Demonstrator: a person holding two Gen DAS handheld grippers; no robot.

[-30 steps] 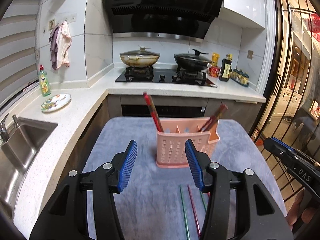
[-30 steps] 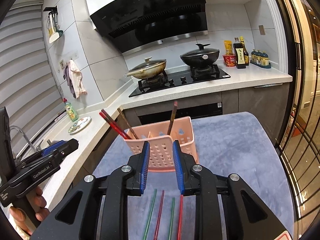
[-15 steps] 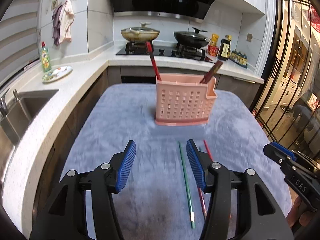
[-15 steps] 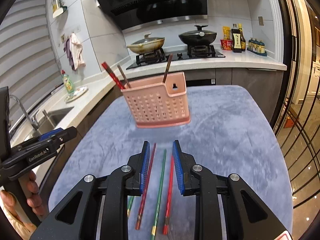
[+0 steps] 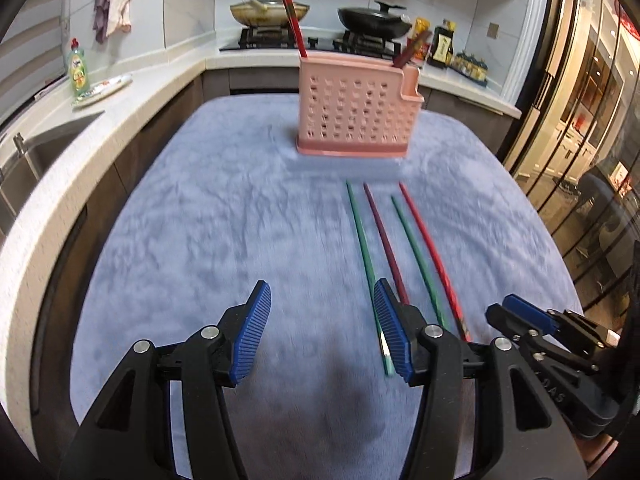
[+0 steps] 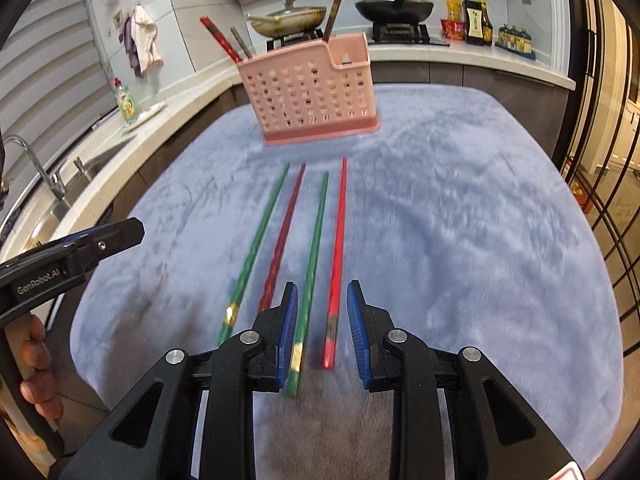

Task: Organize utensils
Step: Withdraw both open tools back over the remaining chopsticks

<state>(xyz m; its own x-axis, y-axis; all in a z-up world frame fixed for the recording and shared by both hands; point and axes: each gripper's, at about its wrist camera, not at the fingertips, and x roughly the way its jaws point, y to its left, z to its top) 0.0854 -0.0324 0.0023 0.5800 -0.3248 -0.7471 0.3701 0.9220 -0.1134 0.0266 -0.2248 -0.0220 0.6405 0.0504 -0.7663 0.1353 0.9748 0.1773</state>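
A: What's in the background?
B: A blue-grey fleece cloth covers the table. Behind it, a hob holds a lidded wok and a black lidded pan.
A: And to the sides?
B: A green dish-soap bottle beside a sink on the left; sauce bottles on the right.

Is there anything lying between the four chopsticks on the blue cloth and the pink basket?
Nothing visible does. Bare blue cloth lies between the four coloured chopsticks and the pink perforated plastic basket.
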